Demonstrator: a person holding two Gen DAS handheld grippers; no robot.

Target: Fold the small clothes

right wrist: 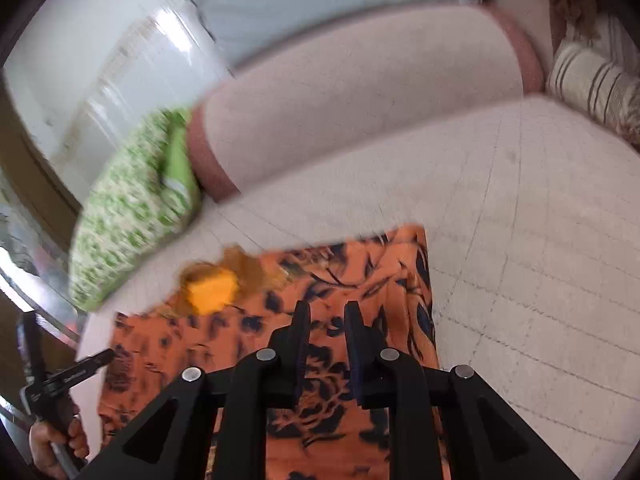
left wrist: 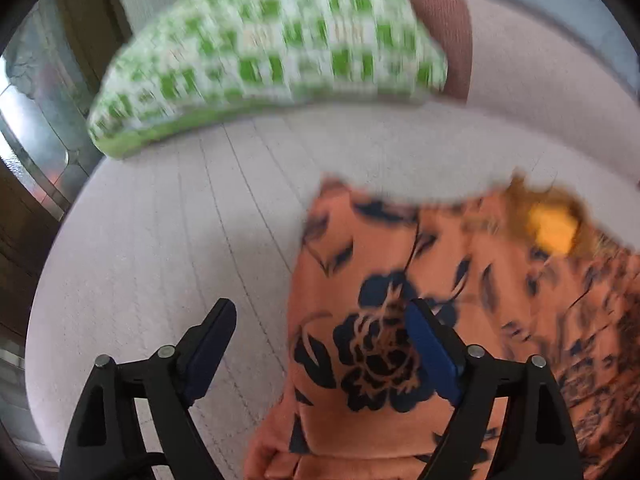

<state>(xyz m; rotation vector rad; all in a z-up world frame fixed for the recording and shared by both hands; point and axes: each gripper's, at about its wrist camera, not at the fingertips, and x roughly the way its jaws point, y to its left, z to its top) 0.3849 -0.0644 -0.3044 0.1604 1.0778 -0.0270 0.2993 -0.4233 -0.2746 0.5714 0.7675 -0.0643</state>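
The orange floral garment (right wrist: 340,292) lies flat on the white sofa seat (left wrist: 160,260), below the green checked cushion (left wrist: 272,52). The left gripper (left wrist: 320,320) hangs wide open over the garment's edge. The right gripper (right wrist: 326,316) hovers above it, jaws narrowly apart, holding nothing.

We're in a home living room: pale quilted sofa seat (left wrist: 160,240), green checked cushion (left wrist: 272,52) upper left, striped cushion (right wrist: 592,80) upper right
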